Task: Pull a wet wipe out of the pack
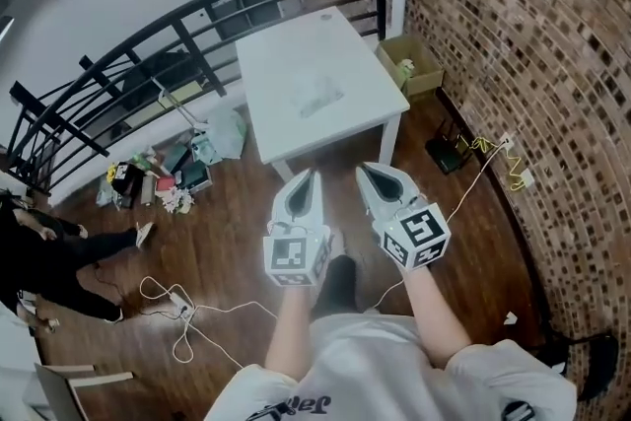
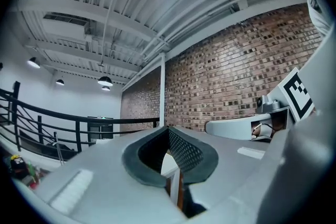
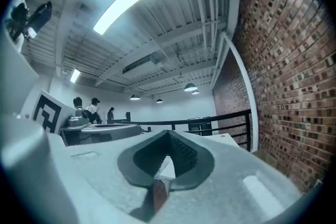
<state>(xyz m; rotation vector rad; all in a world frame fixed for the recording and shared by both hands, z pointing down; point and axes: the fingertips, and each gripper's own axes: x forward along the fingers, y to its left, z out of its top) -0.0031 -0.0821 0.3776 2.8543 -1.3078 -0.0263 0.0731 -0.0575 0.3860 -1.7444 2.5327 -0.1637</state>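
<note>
The wet wipe pack is a pale, flat packet lying near the middle of the white table, well ahead of both grippers. My left gripper and right gripper are held side by side above the wooden floor, just short of the table's near edge, pointing level at it. Both are shut with nothing between their jaws. In the left gripper view the left gripper shows its dark pads meeting, with the table top just visible through the gap behind them. The right gripper looks the same in its own view.
A brick wall runs along the right, with a cardboard box at its foot beside the table. A black railing curves behind the table. Bags and clutter and white cables lie on the floor at left, near a seated person.
</note>
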